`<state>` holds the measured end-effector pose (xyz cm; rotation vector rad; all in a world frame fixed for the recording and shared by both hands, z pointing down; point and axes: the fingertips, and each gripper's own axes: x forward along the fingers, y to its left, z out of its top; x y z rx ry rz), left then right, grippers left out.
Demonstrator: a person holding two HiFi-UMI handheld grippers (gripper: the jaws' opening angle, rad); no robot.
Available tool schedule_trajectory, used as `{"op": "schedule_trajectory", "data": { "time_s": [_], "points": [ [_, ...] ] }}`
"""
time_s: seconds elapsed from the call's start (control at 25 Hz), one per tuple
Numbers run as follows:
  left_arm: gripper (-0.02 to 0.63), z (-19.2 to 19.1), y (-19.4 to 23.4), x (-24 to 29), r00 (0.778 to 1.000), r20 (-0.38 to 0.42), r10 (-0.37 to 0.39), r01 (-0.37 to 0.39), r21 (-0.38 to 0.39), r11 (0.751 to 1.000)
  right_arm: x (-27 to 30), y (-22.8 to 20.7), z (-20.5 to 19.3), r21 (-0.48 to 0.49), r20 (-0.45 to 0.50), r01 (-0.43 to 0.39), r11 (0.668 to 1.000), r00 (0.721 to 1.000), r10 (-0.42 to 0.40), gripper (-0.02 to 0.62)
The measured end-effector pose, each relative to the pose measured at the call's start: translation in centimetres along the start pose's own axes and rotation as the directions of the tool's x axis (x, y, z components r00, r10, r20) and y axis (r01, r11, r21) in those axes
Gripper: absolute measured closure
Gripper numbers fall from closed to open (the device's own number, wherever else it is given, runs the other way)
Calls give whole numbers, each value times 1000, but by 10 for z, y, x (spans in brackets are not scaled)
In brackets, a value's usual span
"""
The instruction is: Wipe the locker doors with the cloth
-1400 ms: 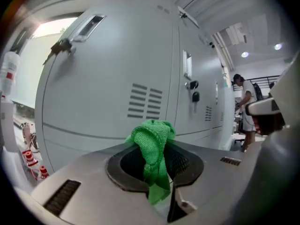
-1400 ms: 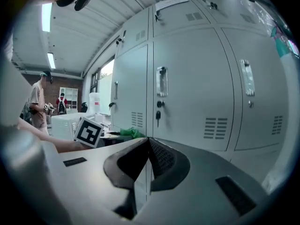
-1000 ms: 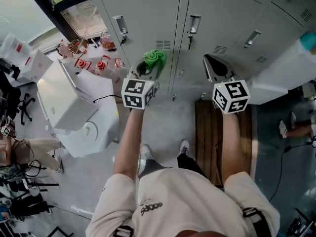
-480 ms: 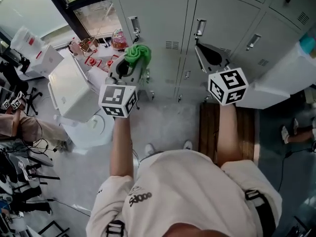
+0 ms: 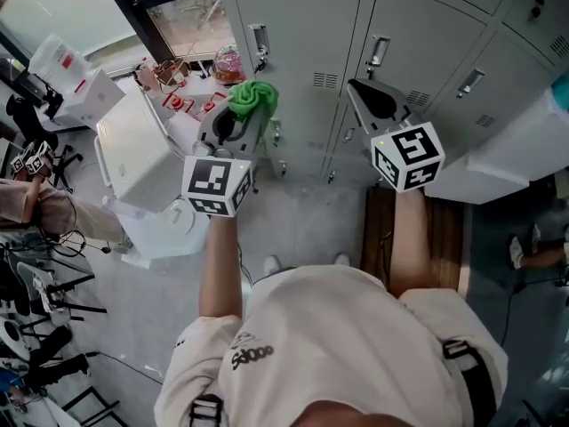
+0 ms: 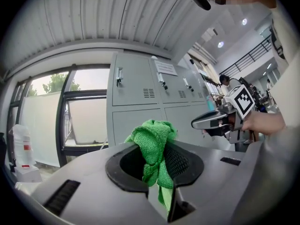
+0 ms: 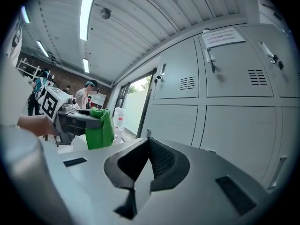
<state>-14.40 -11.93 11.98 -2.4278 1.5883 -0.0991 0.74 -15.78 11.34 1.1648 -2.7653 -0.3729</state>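
Observation:
A row of grey locker doors (image 5: 293, 25) runs across the top of the head view. My left gripper (image 5: 238, 121) is shut on a bunched green cloth (image 5: 252, 99), held up in front of the leftmost door's lower part. In the left gripper view the cloth (image 6: 152, 146) sticks up out of the left gripper (image 6: 157, 159), and the lockers (image 6: 136, 93) stand some way beyond it, apart from the cloth. My right gripper (image 5: 373, 103) is shut with nothing in it, pointing at the middle door. From the right gripper (image 7: 147, 156) view, the cloth (image 7: 101, 128) shows at left and the lockers (image 7: 225, 78) ahead.
A white machine (image 5: 133, 163) and white boxes (image 5: 76, 87) stand left of the lockers under a window. Small red-and-white items (image 5: 182, 105) lie by the locker's left foot. A wooden bench (image 5: 382, 229) and a white counter (image 5: 507, 149) are at right. A seated person (image 5: 36, 216) is far left.
My left gripper with the cloth has shifted left along the leftmost door, away from its vent. The right gripper has drifted left too. Both stay shut.

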Motion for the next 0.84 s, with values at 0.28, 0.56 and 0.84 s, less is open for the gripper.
{"op": "schedule_trajectory", "data": {
  "time_s": [0.28,0.56,0.84],
  "points": [
    [514,1,5,0,1000,6,3,-3,1,1000,-2,-1,-8,-7,-21,12,1000,1000,-12,588],
    [514,-9,3,-3,1000,-4,6,-6,-27,1000,-5,-3,-12,-2,-31,20,1000,999,-20,586],
    [514,-15,5,-6,1000,-5,-2,1,-48,999,-5,3,-15,6,-35,18,1000,999,-18,587]
  ]
}}
